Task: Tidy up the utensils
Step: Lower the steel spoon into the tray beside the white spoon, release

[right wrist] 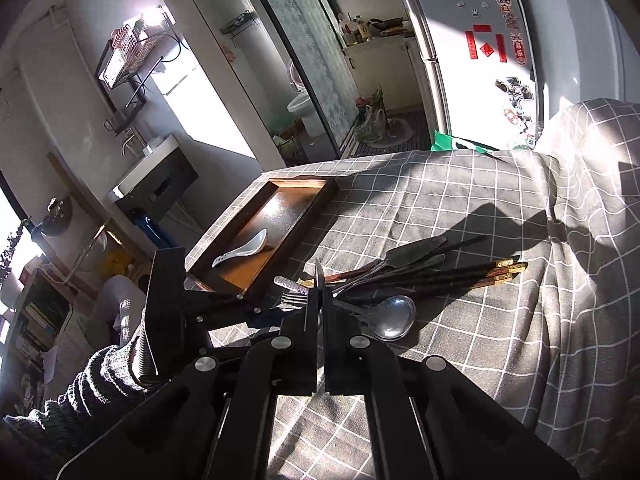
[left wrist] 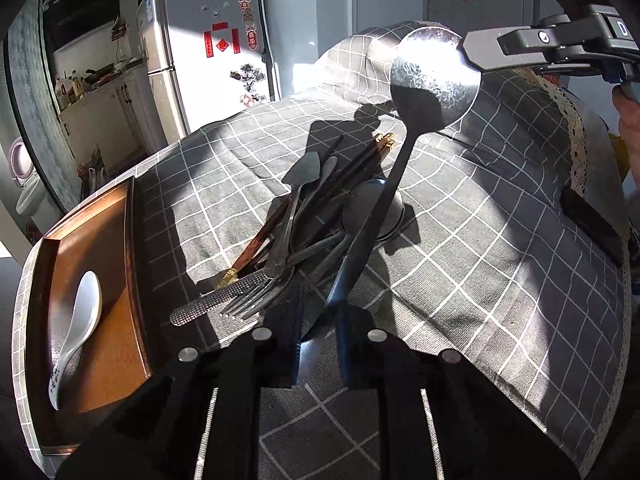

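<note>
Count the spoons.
3. A white spoon lies in the tray. A big spoon is in the air, its bowl clamped by the right hand-held gripper. A small spoon lies on the cloth beside the pile, which may hide more.

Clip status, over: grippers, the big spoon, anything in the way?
Right gripper shut on large metal spoon bowl, spoon aloft. Left gripper straddles its handle end, grip unclear. Utensil pile directly beneath; wooden tray holds one white ceramic spoon.
</note>
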